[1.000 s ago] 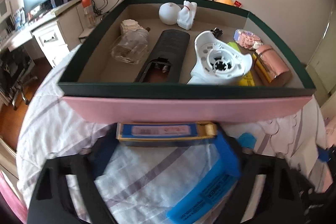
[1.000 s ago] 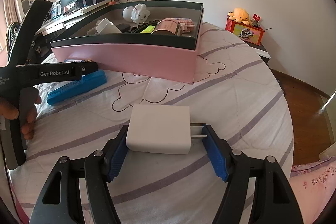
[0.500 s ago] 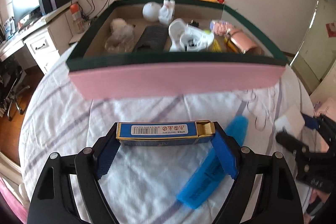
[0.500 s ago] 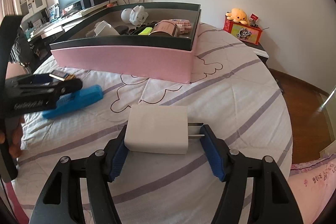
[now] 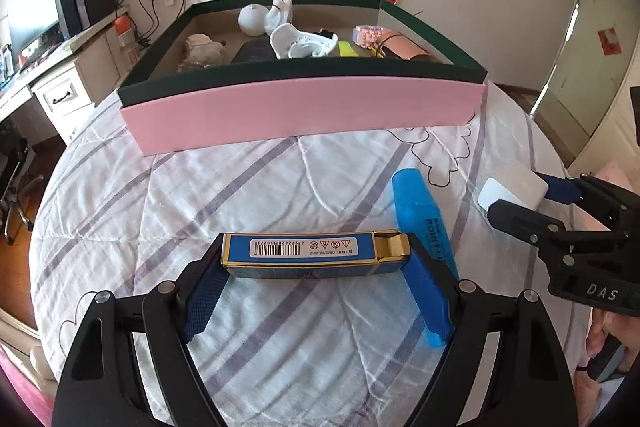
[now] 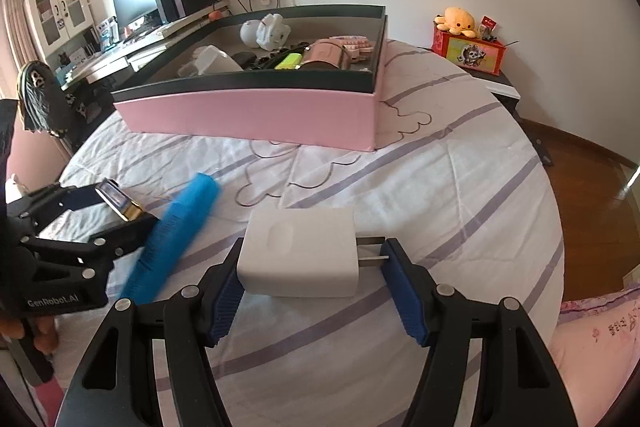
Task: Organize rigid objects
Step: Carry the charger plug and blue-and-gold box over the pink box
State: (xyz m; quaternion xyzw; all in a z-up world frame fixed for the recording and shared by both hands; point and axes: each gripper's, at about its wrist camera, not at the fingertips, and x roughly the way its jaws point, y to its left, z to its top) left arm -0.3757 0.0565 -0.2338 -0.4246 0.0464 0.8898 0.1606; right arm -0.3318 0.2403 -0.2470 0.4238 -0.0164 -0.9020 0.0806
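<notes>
My left gripper [image 5: 316, 267] is shut on a blue and gold box [image 5: 312, 253], held crosswise above the bedspread. It also shows in the right wrist view [image 6: 120, 205]. My right gripper [image 6: 310, 267] is shut on a white charger [image 6: 298, 251] with its plug prongs against the right pad. The charger also shows in the left wrist view [image 5: 508, 185]. A blue plastic case [image 5: 424, 223] lies on the bed between the two grippers. The pink box [image 5: 300, 107] with a dark green rim stands beyond, holding several small objects.
A desk with monitor and speakers [image 6: 132, 27] stands left of the bed. A red box with an orange plush toy [image 6: 468, 43] sits on a side table at right. The bed edge drops to wooden floor [image 6: 592, 167] on the right.
My left gripper has drawn back from the pink box, carrying the blue and gold box toward me. The blue case shifted in view. My right gripper keeps its hold on the charger.
</notes>
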